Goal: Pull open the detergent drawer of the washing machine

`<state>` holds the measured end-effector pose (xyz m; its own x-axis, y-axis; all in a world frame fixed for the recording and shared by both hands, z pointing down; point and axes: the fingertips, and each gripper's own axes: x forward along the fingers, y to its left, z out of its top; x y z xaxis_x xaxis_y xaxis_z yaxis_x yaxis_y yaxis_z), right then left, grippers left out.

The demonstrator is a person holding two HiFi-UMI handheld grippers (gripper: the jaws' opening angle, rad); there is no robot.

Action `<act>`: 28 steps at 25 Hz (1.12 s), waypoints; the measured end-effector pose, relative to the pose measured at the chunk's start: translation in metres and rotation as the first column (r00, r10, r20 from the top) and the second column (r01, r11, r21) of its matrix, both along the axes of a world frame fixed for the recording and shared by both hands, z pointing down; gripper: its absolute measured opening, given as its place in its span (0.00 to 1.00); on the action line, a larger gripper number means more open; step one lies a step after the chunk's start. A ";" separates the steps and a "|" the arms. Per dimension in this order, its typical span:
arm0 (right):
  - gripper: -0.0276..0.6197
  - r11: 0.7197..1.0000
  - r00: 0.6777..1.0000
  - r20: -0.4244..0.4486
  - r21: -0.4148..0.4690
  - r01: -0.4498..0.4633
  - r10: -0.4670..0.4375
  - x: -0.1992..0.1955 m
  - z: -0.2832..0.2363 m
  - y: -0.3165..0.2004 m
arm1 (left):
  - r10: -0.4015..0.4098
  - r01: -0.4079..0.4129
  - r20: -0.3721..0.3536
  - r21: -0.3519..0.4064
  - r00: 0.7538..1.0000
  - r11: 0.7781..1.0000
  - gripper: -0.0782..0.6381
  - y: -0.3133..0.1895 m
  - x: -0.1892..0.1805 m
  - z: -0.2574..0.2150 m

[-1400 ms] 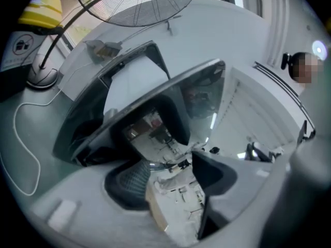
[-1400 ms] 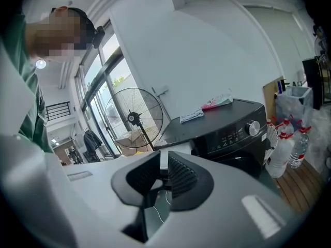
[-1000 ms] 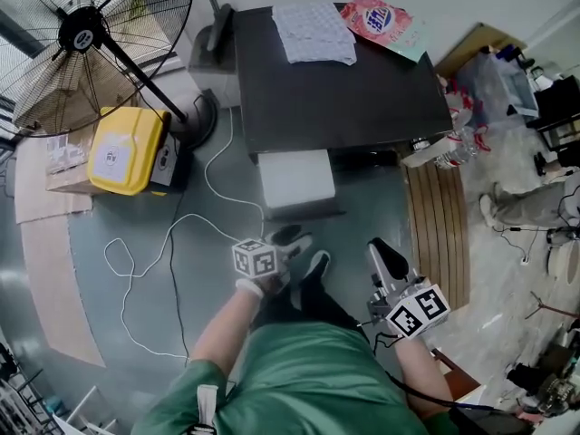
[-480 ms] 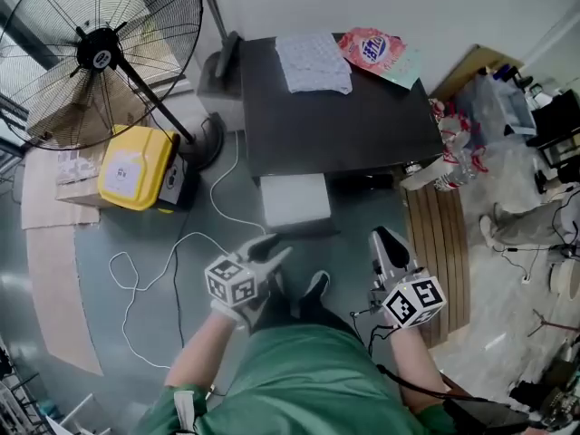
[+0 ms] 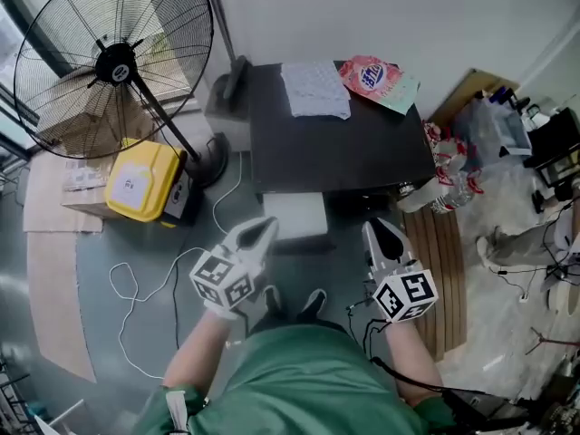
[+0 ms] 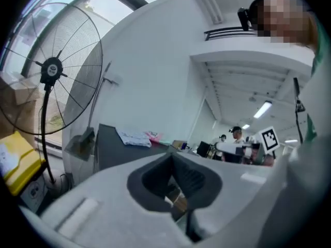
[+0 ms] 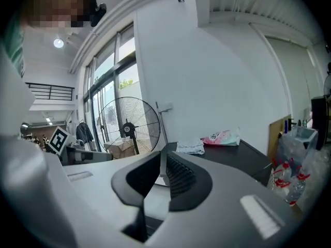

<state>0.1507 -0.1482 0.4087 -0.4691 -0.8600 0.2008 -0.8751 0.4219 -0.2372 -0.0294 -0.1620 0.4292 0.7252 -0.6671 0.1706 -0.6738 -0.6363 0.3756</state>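
The washing machine [image 5: 344,148] is a dark box against the wall, with a pale cloth [image 5: 314,89] and a pink detergent bag [image 5: 373,77] on its top. A white box-shaped part [image 5: 294,214] juts out low at its front; I cannot tell whether it is the drawer. My left gripper [image 5: 263,227] hangs in the air just left of that white part, jaws shut and empty. The left gripper view shows its closed jaws [image 6: 173,156] pointing over the machine [image 6: 111,143]. My right gripper [image 5: 376,229] hovers right of the white part, pads [image 7: 176,177] together, holding nothing.
A large standing fan [image 5: 118,62] and a yellow container [image 5: 140,179] are to the left. A white cable [image 5: 136,279] loops over the floor. A slatted wooden board [image 5: 444,261] and bottles and bags [image 5: 453,175] crowd the right side. My shoes [image 5: 290,304] show below the grippers.
Both grippers have risen and come closer to the machine's front. The left gripper's jaws, spread half a second ago, have closed on nothing.
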 end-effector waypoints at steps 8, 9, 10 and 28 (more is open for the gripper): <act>0.10 0.994 0.993 -0.107 0.108 -0.031 0.043 -0.001 -0.035 -0.010 | -0.059 0.050 0.092 0.101 0.994 0.994 0.10 -0.019 -0.003 -0.041; 0.09 0.992 0.993 -0.112 0.122 -0.030 0.044 -0.002 -0.039 -0.010 | -0.067 0.055 0.102 0.115 0.993 0.992 0.10 -0.021 -0.003 -0.047; 0.09 0.990 0.992 -0.118 0.137 -0.027 0.044 -0.002 -0.044 -0.010 | -0.072 0.059 0.101 0.130 0.992 0.990 0.10 -0.022 -0.003 -0.053; 0.05 0.941 0.974 -0.204 0.338 -0.025 0.099 0.012 -0.110 0.003 | -0.167 0.104 0.152 0.355 0.974 0.929 0.11 -0.024 0.010 -0.147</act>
